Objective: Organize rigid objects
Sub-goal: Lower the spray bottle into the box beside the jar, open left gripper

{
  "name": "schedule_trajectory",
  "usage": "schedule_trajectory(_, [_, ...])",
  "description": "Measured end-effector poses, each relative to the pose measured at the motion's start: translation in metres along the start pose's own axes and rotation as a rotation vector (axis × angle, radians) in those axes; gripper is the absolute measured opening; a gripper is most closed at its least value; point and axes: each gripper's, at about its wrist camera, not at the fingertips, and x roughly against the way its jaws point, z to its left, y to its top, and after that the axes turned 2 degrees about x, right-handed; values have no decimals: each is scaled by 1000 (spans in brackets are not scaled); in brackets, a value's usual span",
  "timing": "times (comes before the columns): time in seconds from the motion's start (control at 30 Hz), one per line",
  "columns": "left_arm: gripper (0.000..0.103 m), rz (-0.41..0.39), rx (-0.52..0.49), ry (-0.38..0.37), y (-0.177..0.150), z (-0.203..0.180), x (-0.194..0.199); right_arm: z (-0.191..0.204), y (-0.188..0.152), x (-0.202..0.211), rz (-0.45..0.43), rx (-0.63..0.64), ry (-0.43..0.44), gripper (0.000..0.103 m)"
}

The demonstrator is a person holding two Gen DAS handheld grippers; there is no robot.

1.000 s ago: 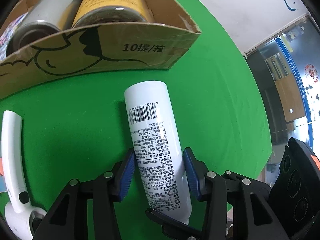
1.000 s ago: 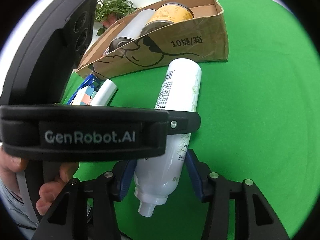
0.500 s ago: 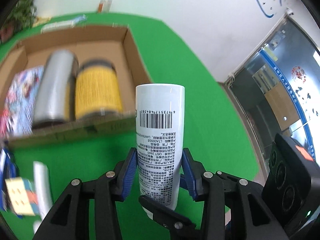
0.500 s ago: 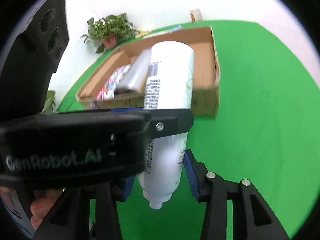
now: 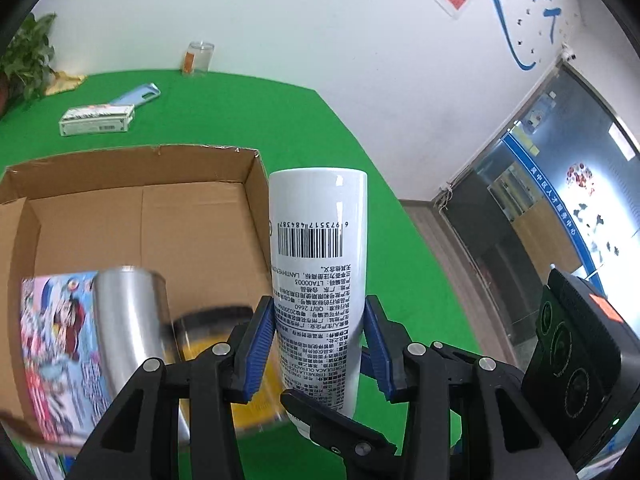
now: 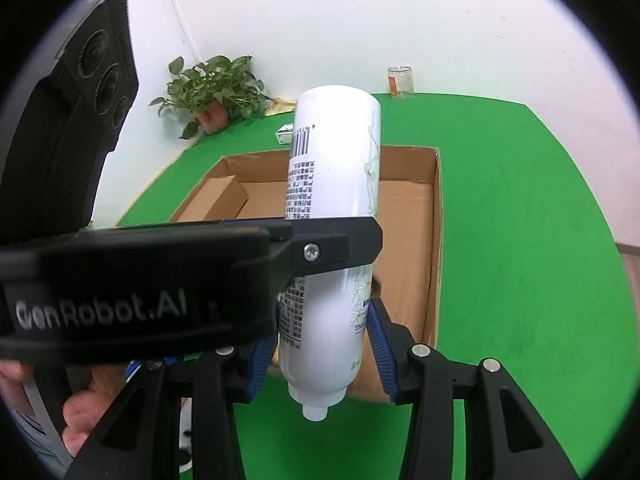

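Lifted off the green table, white bottle [image 5: 318, 264] now above box [image 5: 140, 216] w/ both claws [image 5: 318, 344] [image 6: 320, 340] clamping it.

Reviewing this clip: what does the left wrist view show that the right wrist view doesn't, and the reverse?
Only the left wrist view: the silver can, the colourful booklet and a yellow can inside the cardboard box, plus a blue item on the cloth.
Only the right wrist view: the potted plant's pot, a hand, and the bottle's nozzle.
Both: the white bottle gripped by both tools, the box, the green cloth, the clear jar.
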Motion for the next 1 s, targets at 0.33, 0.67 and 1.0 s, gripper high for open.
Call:
schedule_trajectory(0.33, [41,181,87,-56,19,46,-99,-26,-8,-39,114,-41,-72,44])
schedule_trajectory(0.67, [47,264,137,-62,31,72,-147,-32,-14,-67,202,-89,-152,44])
schedule_trajectory(1.0, [58,64,-1,101,5,66,-69,-15,-17,-63,189,-125,-188,52])
